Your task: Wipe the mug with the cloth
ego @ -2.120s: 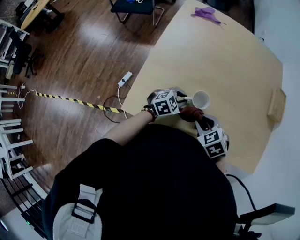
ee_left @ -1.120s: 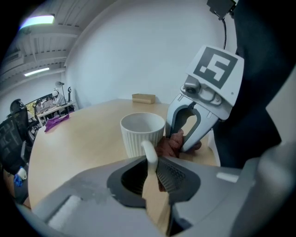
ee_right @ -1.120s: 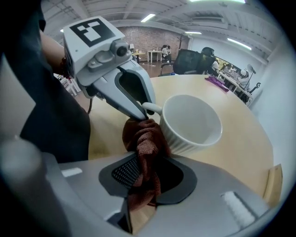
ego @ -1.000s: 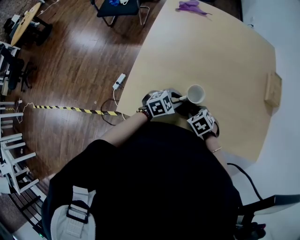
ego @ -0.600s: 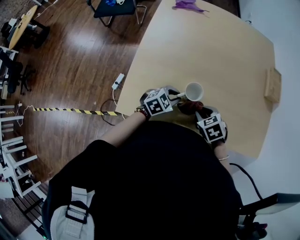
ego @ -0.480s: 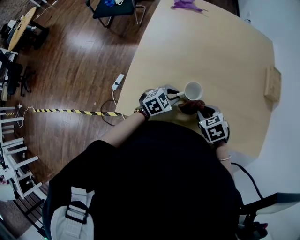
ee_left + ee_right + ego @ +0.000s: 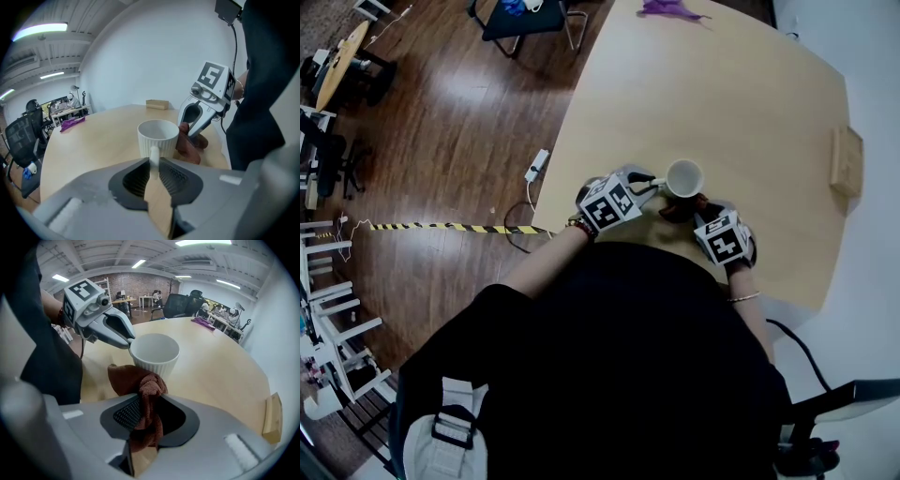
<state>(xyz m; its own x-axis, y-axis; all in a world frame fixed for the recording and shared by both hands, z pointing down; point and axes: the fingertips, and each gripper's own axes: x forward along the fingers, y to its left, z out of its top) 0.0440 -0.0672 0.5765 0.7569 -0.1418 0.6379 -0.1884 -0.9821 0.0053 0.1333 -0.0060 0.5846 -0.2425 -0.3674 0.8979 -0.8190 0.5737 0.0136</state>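
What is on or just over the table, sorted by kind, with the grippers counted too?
grippers: 2 (left gripper, right gripper)
white ribbed mug: 1
brown cloth: 1
purple cloth: 1
wooden block: 1
Total: 6

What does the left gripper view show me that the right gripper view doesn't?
Only the left gripper view: the handle of the mug clamped in the left hand-held gripper. Only the right gripper view: the brown cloth pinched in the right hand-held gripper. Both: the white mug upright on the table, the cloth at its side, and the wooden block.
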